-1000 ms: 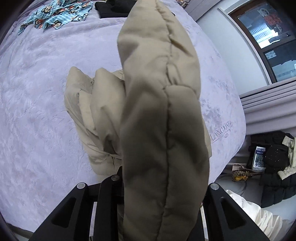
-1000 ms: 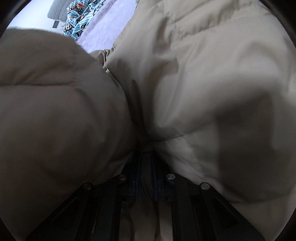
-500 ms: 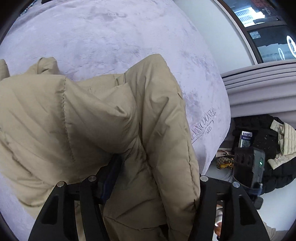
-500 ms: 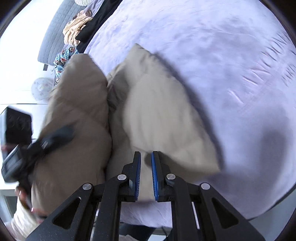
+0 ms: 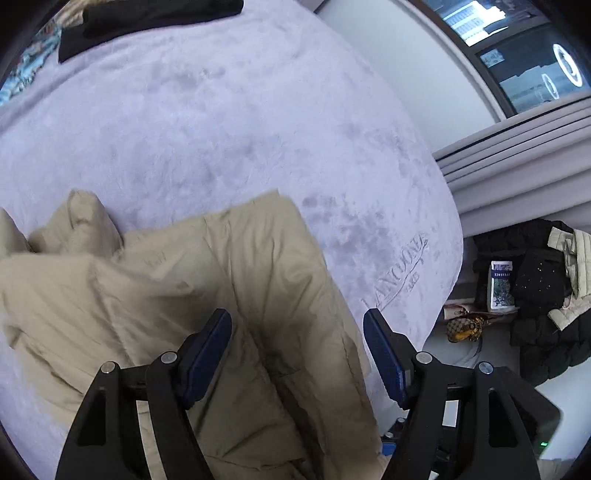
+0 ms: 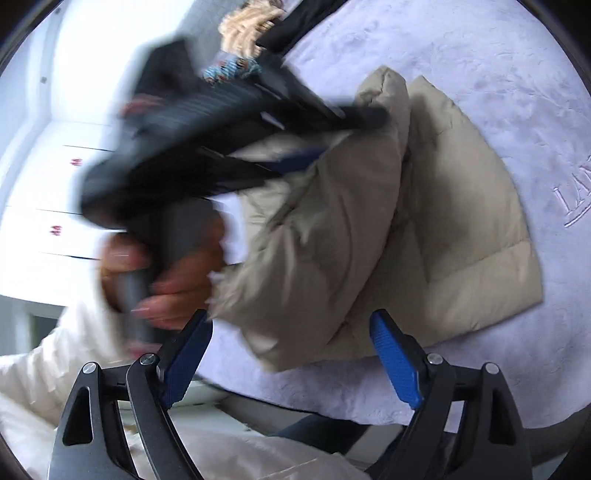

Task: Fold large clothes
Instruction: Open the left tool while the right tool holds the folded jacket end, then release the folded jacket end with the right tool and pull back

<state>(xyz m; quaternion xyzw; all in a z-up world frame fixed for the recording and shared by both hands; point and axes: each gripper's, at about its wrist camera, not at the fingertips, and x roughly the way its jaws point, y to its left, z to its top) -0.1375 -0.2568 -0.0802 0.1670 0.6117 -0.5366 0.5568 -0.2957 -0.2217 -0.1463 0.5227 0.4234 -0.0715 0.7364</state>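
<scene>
Beige puffer jacket (image 5: 192, 295) lies roughly folded on the bed (image 5: 221, 129); both the left claw (image 5: 297, 354) and right claw (image 6: 291, 363) gape, released; tidying seemingly remains.

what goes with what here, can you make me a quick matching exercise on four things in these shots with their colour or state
Things:
1. puffer jacket
2. bedspread
3. left gripper
4. black garment

Colour or state:
A. lilac, with stitched lettering
B. beige, lying bunched on the bed
C. at the far end of the bed
D. open, holding nothing

Pairs: 1-B, 2-A, 3-D, 4-C
</scene>
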